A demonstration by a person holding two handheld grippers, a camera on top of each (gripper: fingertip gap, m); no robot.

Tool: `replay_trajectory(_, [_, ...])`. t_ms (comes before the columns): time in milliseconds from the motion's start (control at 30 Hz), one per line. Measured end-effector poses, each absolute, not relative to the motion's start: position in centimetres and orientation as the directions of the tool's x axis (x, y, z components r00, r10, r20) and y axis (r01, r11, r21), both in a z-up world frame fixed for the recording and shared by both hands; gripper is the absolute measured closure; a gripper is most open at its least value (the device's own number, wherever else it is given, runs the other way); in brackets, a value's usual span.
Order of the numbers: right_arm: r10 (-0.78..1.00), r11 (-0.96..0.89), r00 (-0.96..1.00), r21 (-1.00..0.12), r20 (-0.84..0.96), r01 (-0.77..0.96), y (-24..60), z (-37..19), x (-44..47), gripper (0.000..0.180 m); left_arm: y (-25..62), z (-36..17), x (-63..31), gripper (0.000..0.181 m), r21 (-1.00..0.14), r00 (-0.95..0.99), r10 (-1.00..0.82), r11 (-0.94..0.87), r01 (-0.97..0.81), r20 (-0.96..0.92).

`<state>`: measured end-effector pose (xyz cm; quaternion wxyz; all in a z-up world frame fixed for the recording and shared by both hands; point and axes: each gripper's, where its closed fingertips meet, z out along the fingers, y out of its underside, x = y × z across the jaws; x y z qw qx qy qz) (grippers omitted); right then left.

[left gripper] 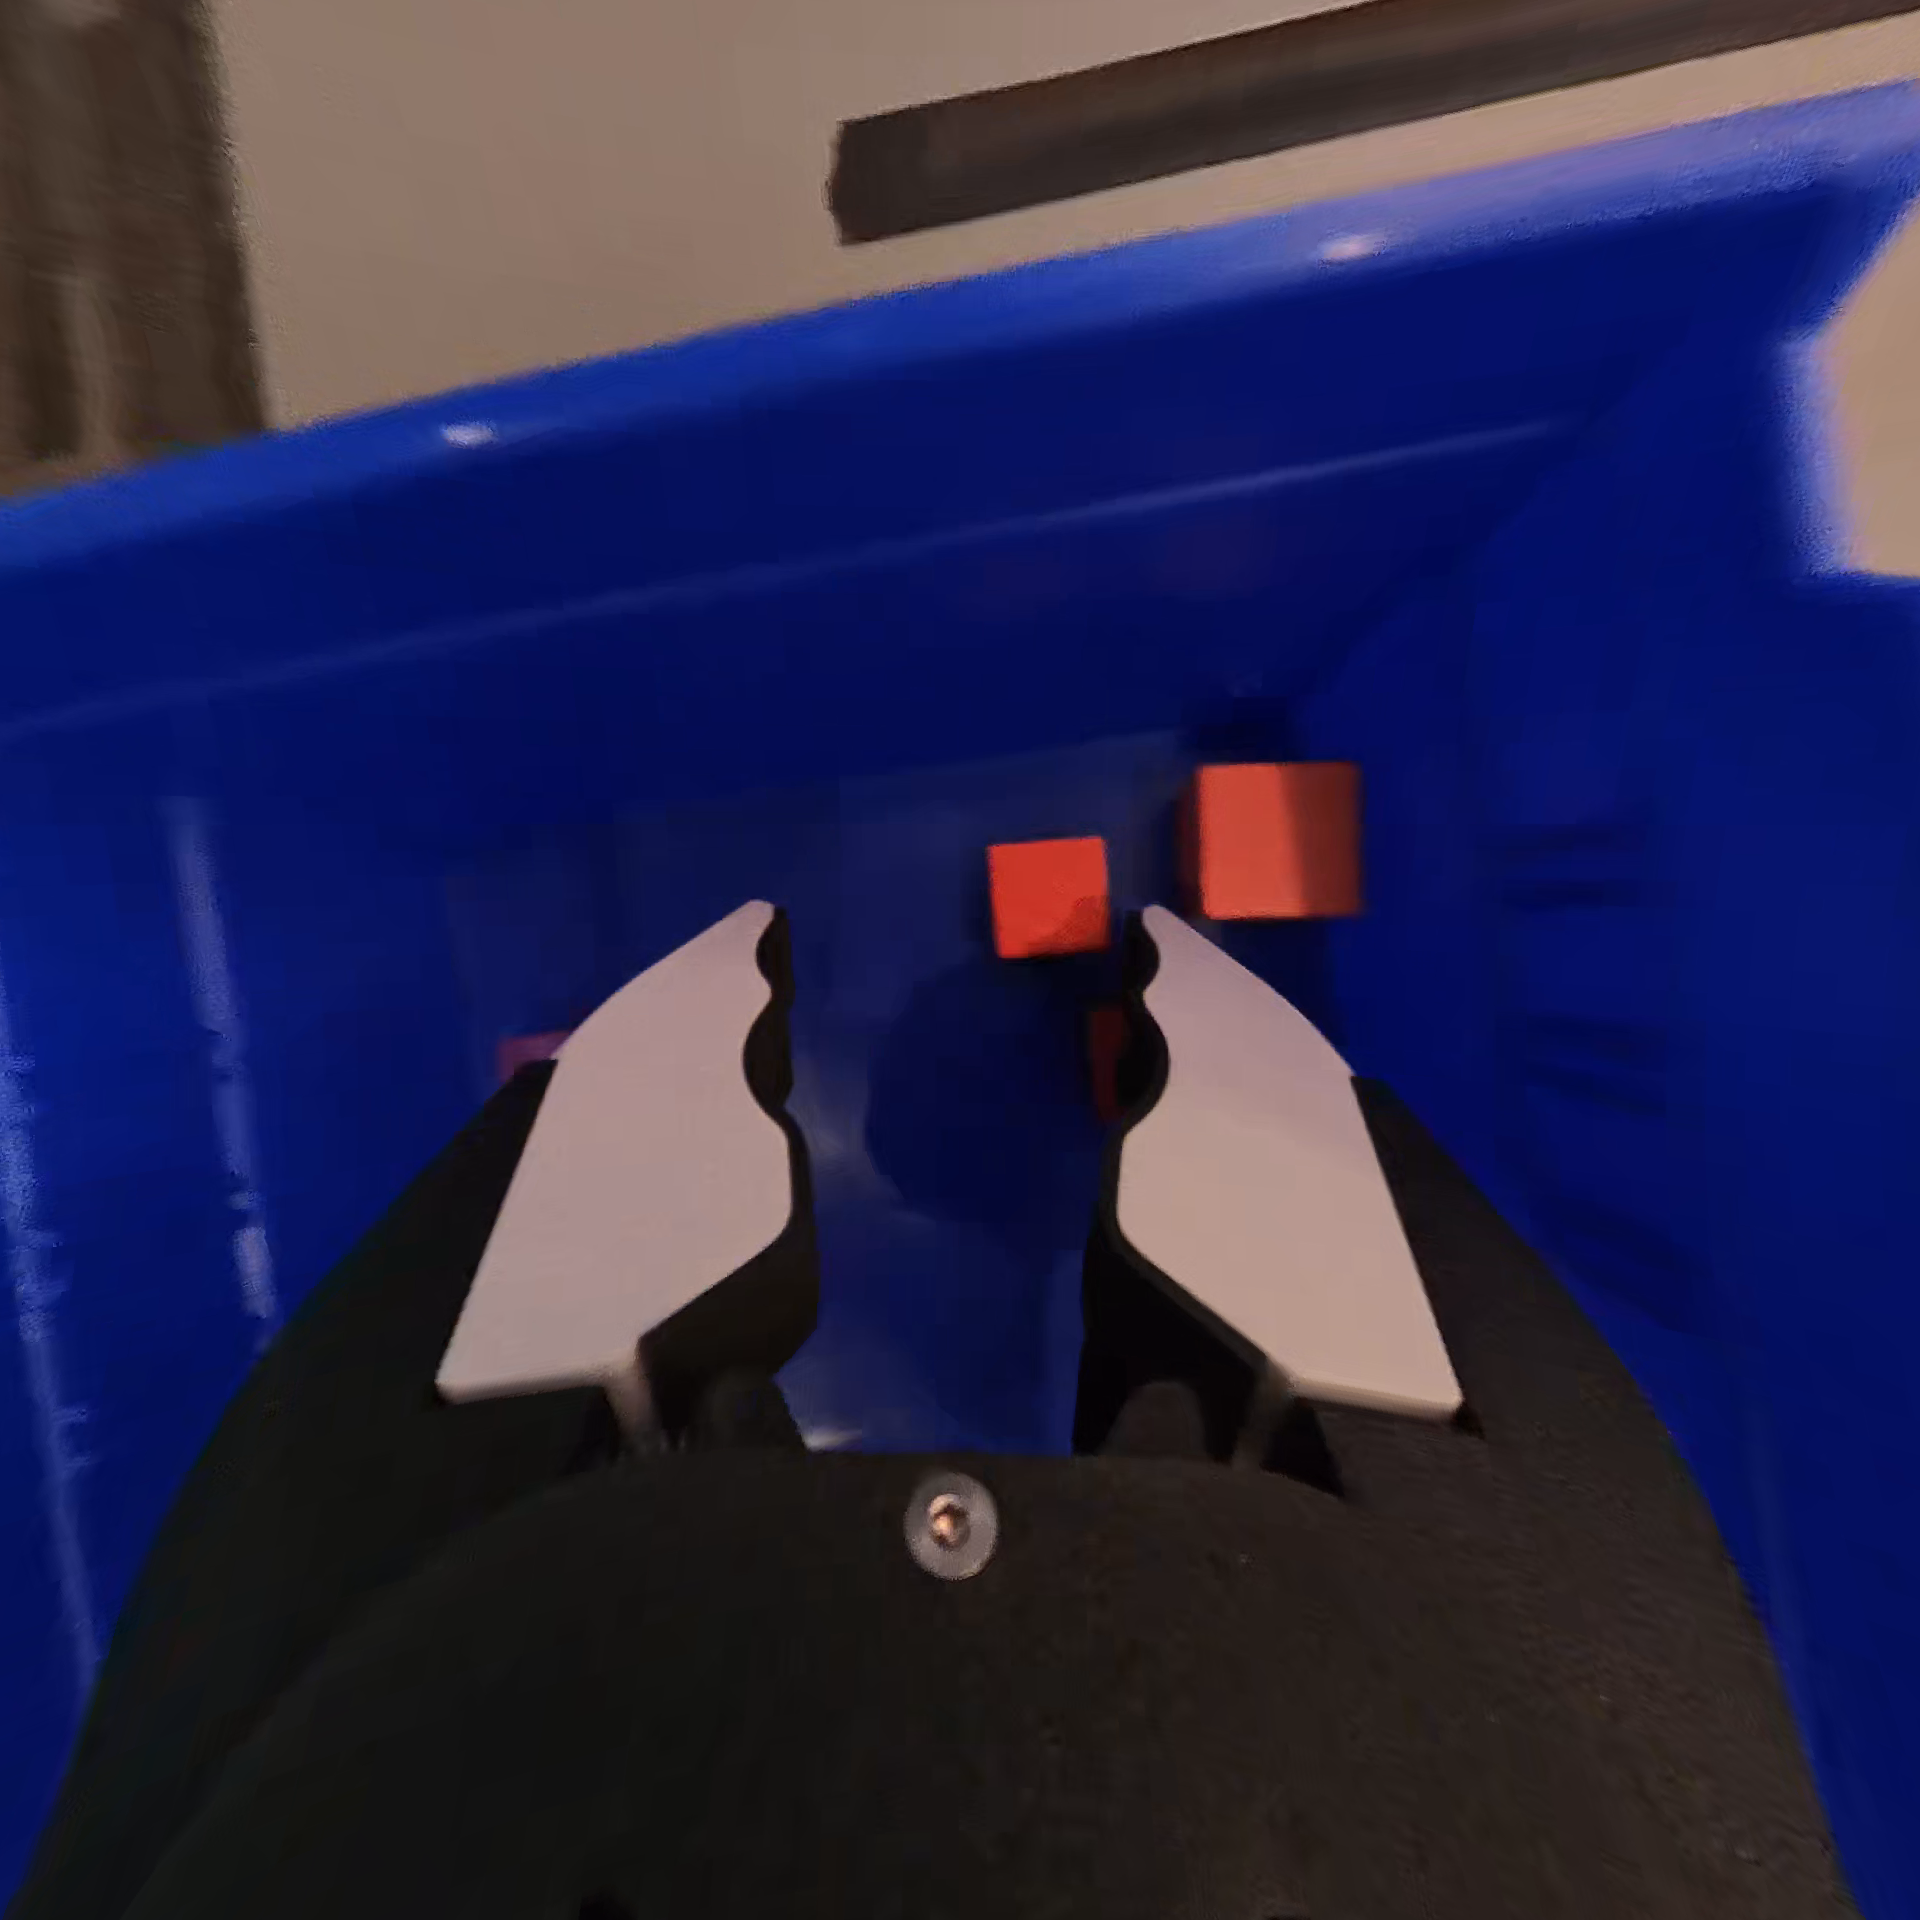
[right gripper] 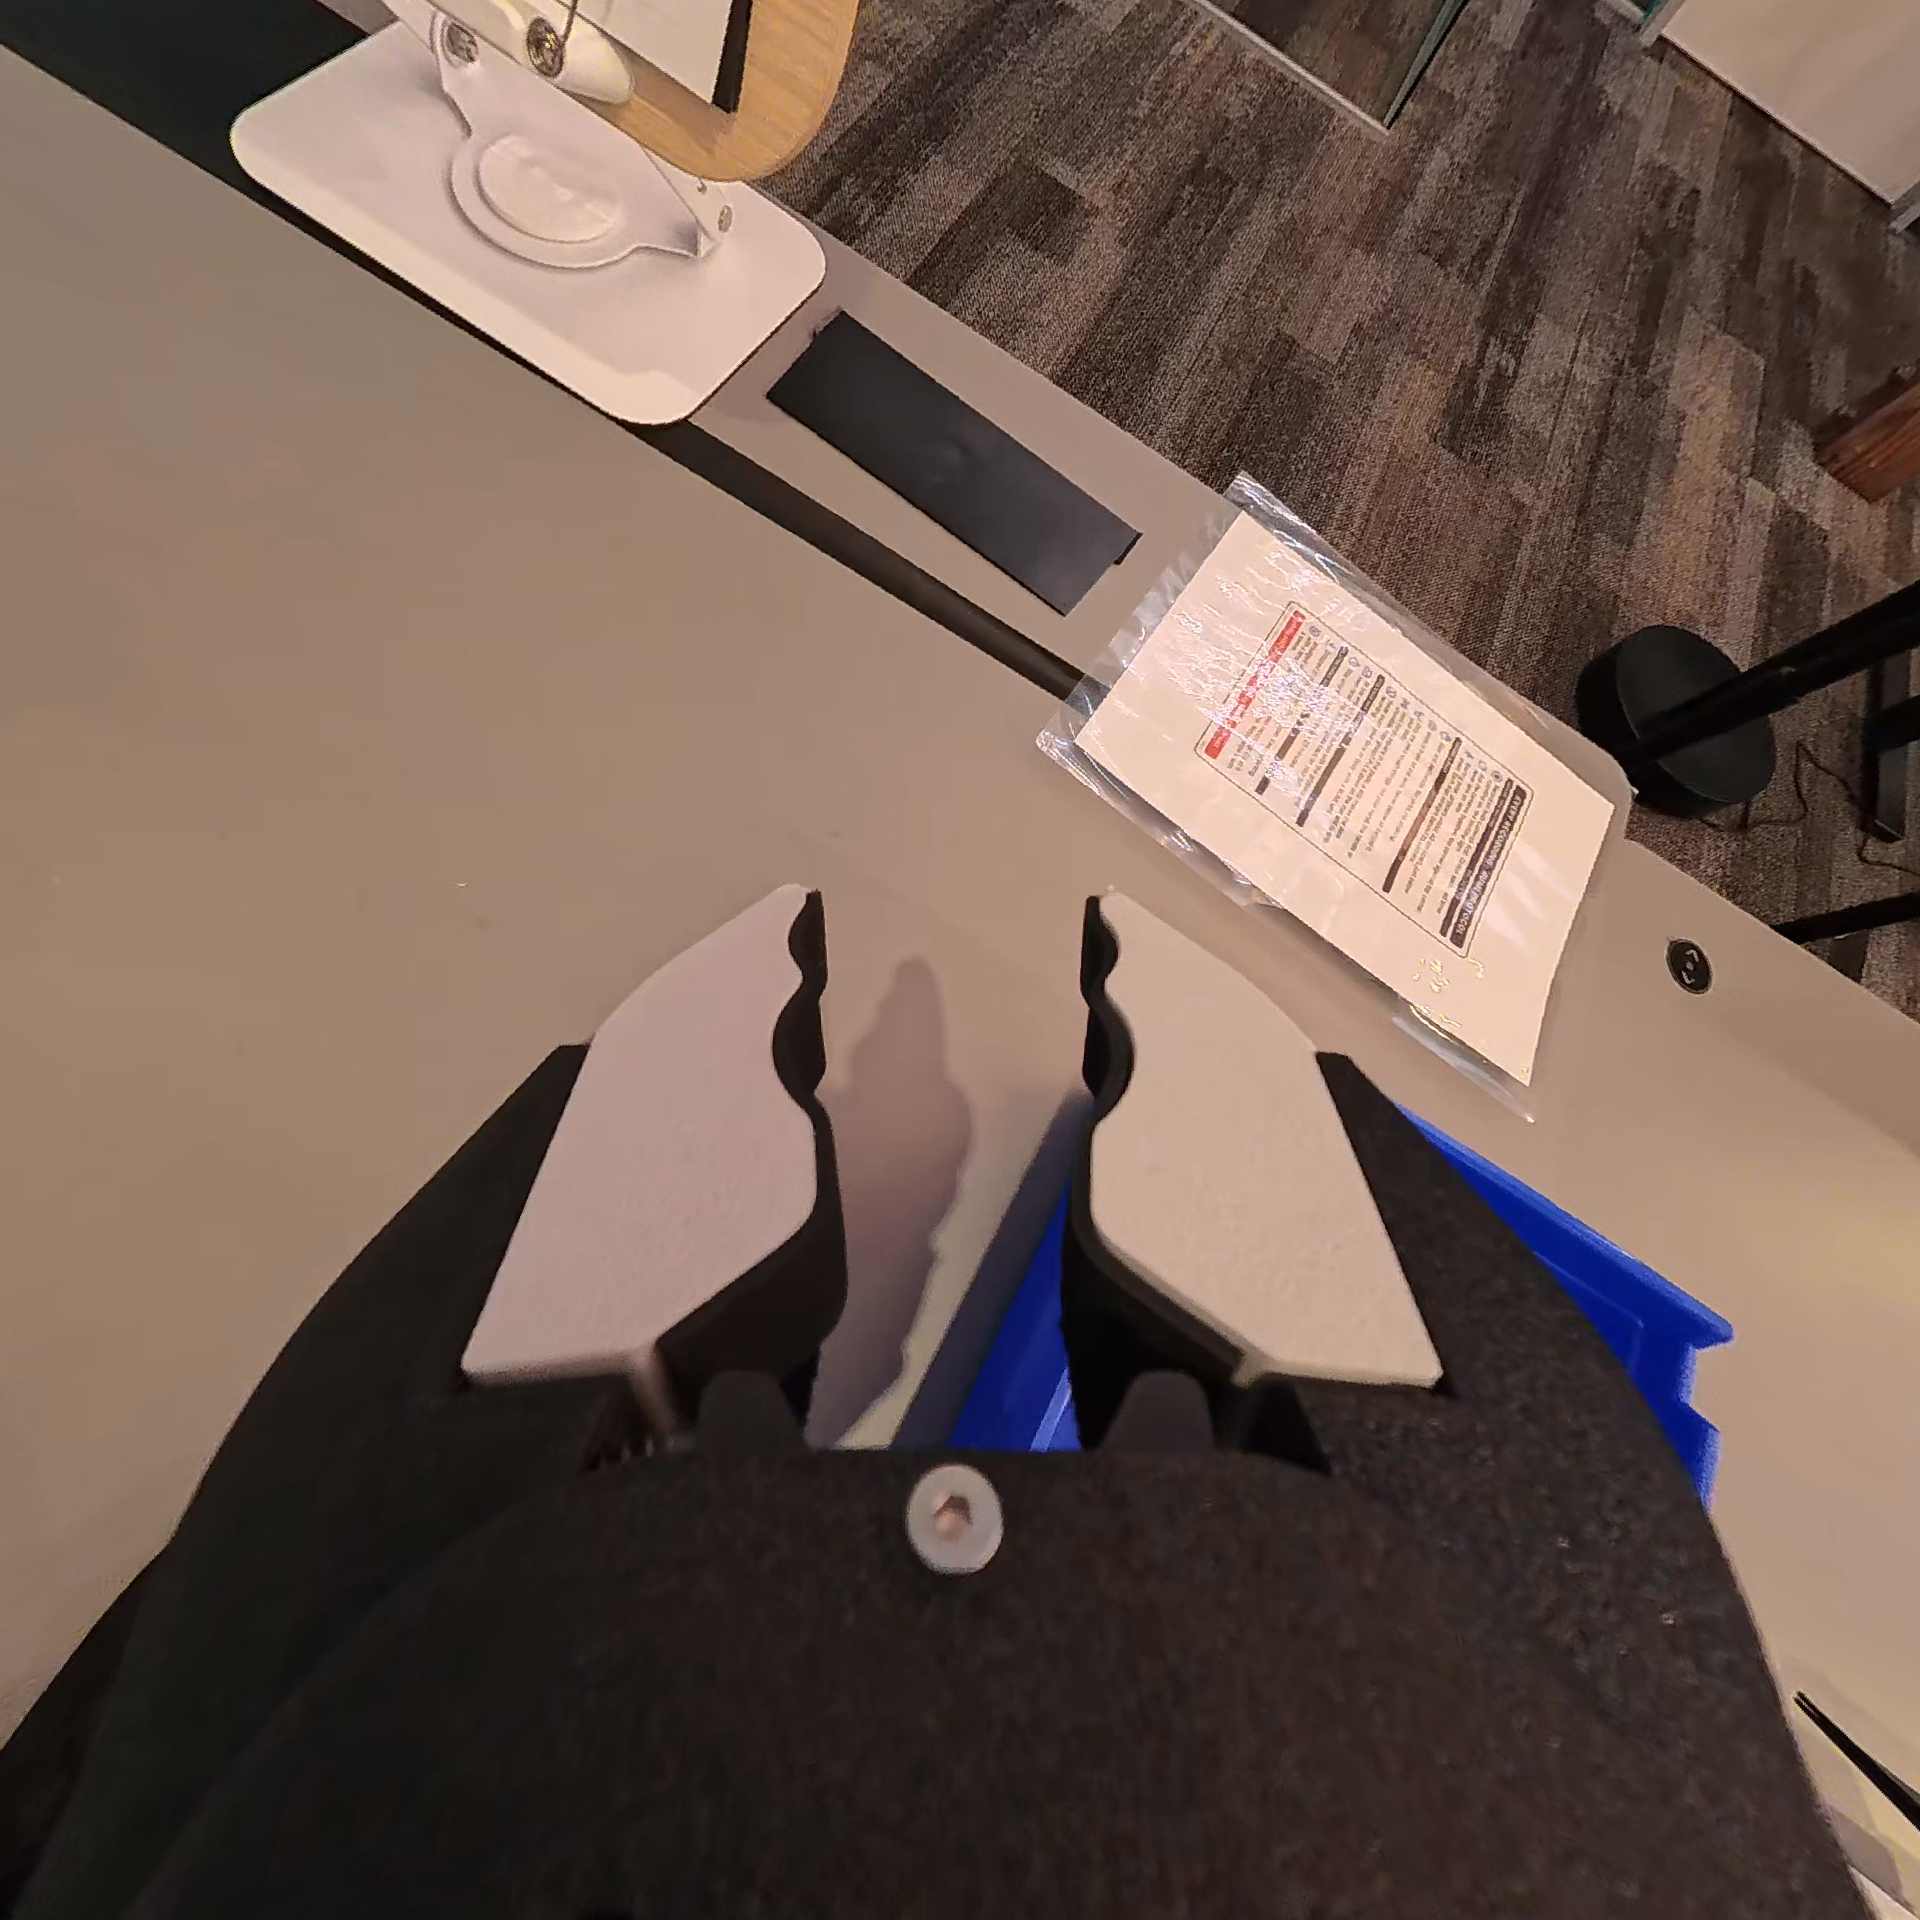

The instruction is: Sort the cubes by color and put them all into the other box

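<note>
In the left wrist view, the left gripper [left gripper: 956, 925] reached down into a blue box [left gripper: 727, 644], its fingers [left gripper: 644, 1164] spread wide with nothing between them. Just beyond the tips, nearer the right finger, a small red cube [left gripper: 1047, 896] sat on the box floor. A larger red cube [left gripper: 1276, 840] lay farther ahead and to the right of the right fingertip, close to the small one, though the blur hid whether they touched. A sliver of a third red cube [left gripper: 1108, 1060] showed at the inner edge of the right finger, mostly hidden behind it. At the outer edge of the left finger a scrap of a purple cube [left gripper: 528, 1054] peeped out. Above the box's far wall ran the pale worktop [left gripper: 520, 208] with a black strip [left gripper: 1247, 135] on it. The whole view was smeared by motion.

In the right wrist view, the right gripper [right gripper: 954, 914] hung above the grey worktop [right gripper: 364, 727], its fingers [right gripper: 665, 1153] also held wide apart and empty. Under the right finger and behind it lay the corner of a blue box [right gripper: 1558, 1268]. Ahead and to the right of the right fingertip lay a printed sheet in a clear sleeve [right gripper: 1340, 790]. Farther ahead of the tips sat a black plate [right gripper: 951, 462] set in the worktop, and beyond the left finger a white stand base [right gripper: 540, 239]. Past the worktop's edge was patterned carpet [right gripper: 1351, 260].
</note>
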<state>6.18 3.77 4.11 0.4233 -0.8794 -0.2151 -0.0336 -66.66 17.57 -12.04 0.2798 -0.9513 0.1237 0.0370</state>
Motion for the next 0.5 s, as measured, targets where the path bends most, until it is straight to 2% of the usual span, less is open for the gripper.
replay_trajectory(100, [0.354, -0.565, 0.903, -0.713, 0.245, 0.415, 3.8, 3.7, 6.4, 0.133, 17.9, -13.1, -66.3, 0.125, -0.461, 0.956, -0.247, -0.837, -0.294, -0.161])
replay_trajectory(167, [0.353, -0.578, 0.903, -0.701, 0.247, 0.418, 3.9, 3.3, 6.6, 0.133, 18.5, -13.0, -66.1, 0.129, -0.464, 0.953, -0.247, -0.833, -0.302, -0.177])
replay_trajectory(200, [0.352, -0.583, 0.902, -0.696, 0.248, 0.419, 3.9, 3.2, 6.7, 0.133, 18.6, -13.1, -66.1, 0.135, -0.451, 0.95, -0.253, -0.838, -0.309, -0.181])
replay_trajectory(233, [0.352, -0.585, 0.902, -0.694, 0.249, 0.42, 3.9, 3.1, 6.7, 0.133, 18.4, -13.3, -65.8, 0.152, -0.433, 0.948, -0.268, -0.844, -0.316, -0.17])
replay_trajectory(267, [0.355, -0.584, 0.902, -0.694, 0.247, 0.42, 4.0, 3.1, 6.6, 0.133, 18.4, -13.4, -65.5, 0.157, -0.428, 0.948, -0.277, -0.846, -0.318, -0.156])
replay_trajectory(367, [0.367, -0.584, 0.898, -0.691, 0.244, 0.426, 3.9, 2.9, 6.5, 0.133, 18.2, -12.9, -65.9, 0.158, -0.428, 0.948, -0.27, -0.847, -0.316, -0.166])
replay_trajectory(433, [0.364, -0.585, 0.897, -0.687, 0.252, 0.431, 3.8, 3.0, 6.6, 0.133, 18.1, -11.3, -66.5, 0.158, -0.481, 0.949, -0.247, -0.82, -0.312, -0.194])
replay_trajectory(500, [0.364, -0.572, 0.894, -0.695, 0.261, 0.435, 3.8, 3.5, 6.3, 0.133, 17.9, -8.4, -66.4, 0.158, -0.583, 0.96, -0.213, -0.763, -0.279, -0.18])
